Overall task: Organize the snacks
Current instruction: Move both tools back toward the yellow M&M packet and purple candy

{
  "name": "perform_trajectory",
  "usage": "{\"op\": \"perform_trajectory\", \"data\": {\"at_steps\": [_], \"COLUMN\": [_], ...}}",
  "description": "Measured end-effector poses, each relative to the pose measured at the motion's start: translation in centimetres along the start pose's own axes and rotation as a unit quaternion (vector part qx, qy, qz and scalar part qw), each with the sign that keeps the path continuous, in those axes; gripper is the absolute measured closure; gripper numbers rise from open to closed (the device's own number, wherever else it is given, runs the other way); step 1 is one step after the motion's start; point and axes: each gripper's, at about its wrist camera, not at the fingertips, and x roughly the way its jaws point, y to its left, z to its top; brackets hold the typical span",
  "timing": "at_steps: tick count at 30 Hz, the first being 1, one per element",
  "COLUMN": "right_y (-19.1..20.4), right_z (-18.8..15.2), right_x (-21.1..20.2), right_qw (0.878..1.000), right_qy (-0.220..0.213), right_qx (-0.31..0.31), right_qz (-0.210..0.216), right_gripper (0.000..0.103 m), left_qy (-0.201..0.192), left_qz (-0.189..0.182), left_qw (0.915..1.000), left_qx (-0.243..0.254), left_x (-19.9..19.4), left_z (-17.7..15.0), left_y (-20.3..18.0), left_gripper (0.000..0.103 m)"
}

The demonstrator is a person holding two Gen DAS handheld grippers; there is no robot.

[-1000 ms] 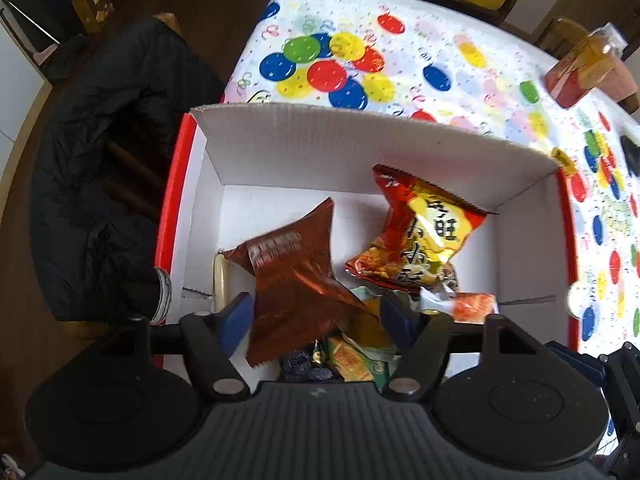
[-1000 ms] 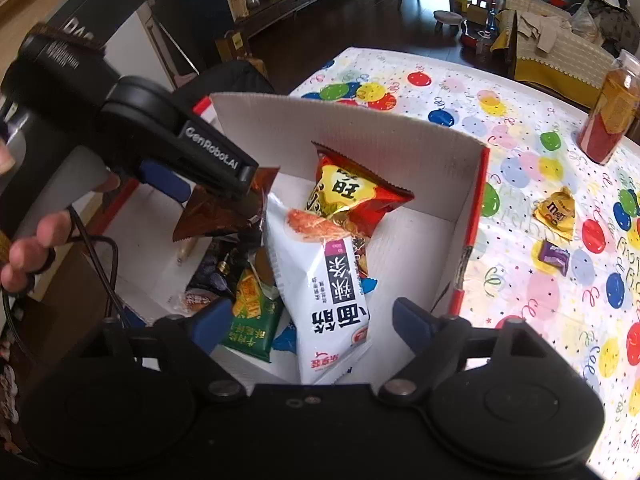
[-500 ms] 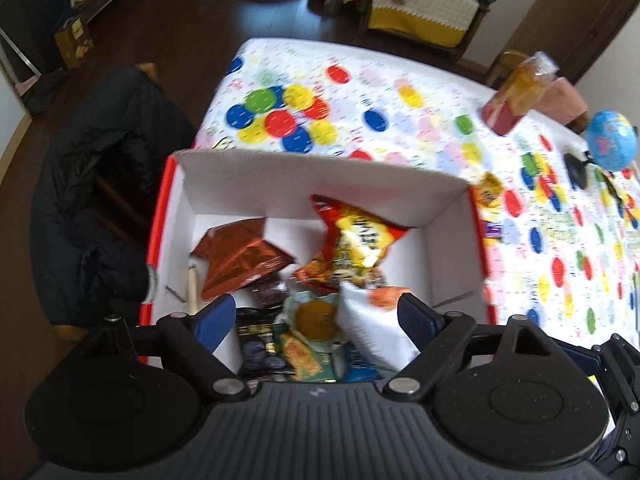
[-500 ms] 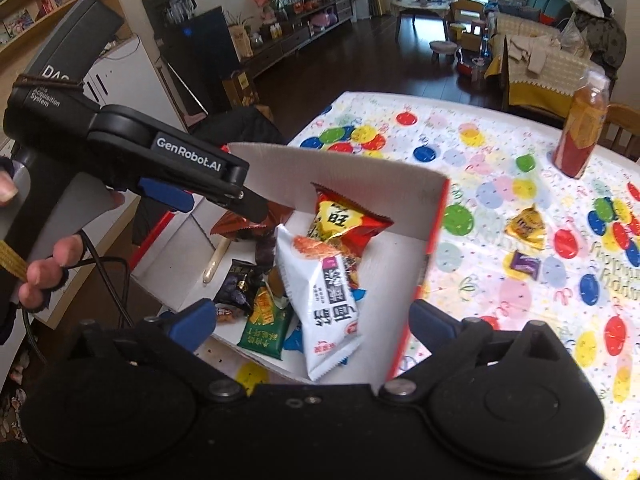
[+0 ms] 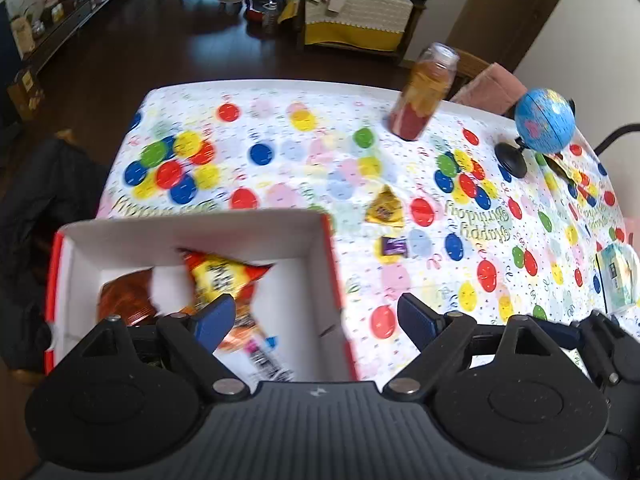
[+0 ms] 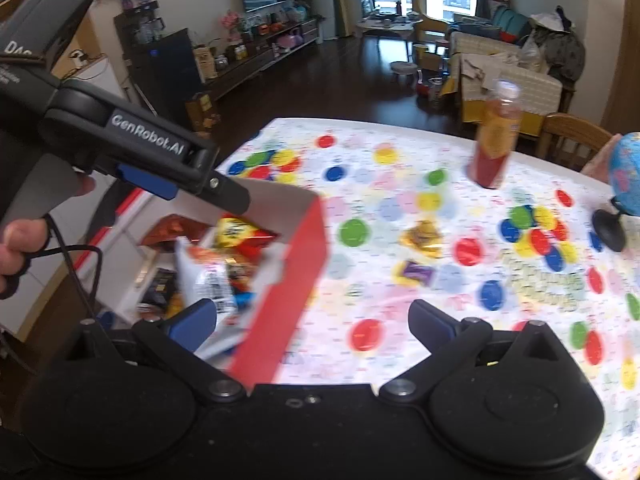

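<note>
A white cardboard box with red outer sides (image 5: 248,226) (image 6: 304,248) sits at the table's left end and holds several snack bags, among them a red-yellow bag (image 5: 218,276) (image 6: 240,236), a brown foil bag (image 5: 124,296) and a white bag (image 6: 208,276). Two small snacks lie on the balloon tablecloth to its right: a yellow packet (image 5: 385,209) (image 6: 420,237) and a purple candy (image 5: 393,246) (image 6: 416,271). My left gripper (image 5: 316,320) is open and empty above the box's right wall; its body also shows in the right wrist view (image 6: 152,152). My right gripper (image 6: 314,322) is open and empty.
A tall bottle of orange-red drink (image 5: 424,100) (image 6: 496,136) stands at the table's far side. A small blue globe (image 5: 542,120) stands at the far right. A pale green packet (image 5: 616,276) lies near the right edge. A dark jacket on a chair (image 5: 36,200) is at the left.
Both grippers have risen and swung right, away from the box towards the open tablecloth. The brown foil bag the left gripper held a second ago now lies in the box.
</note>
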Motion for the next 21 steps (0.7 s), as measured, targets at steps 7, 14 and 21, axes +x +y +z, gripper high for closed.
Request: {"op": "perform_trajectory", "data": {"at_steps": [7,14,21], "right_y": [-5.6,-10.3,-13.2], "right_z": [0.3,0.8,1.6], "right_x": [0.3,1.6,4.5], "right_qw": [1.000,1.000,0.998], "right_qy": [0.004,0.009,0.021], "right_qx": [-0.007,-0.028,-0.052], "right_qz": [-0.016,-0.002,0.017], "right_gripper": [0.003,0.007,0.011], "left_qy": [0.004,0.015,0.034], "left_qz": [0.010,0.027,0.041], "left_qw": [0.9998,0.9993,0.9984], "left_qx": [0.016,0.024,0.018], "left_x": [2.5,6.2,11.0], "left_z": [2.4,5.3,7.9], "left_y": [-5.6,-9.8,-11.7], "left_gripper": [0.015,0.015,0.015]}}
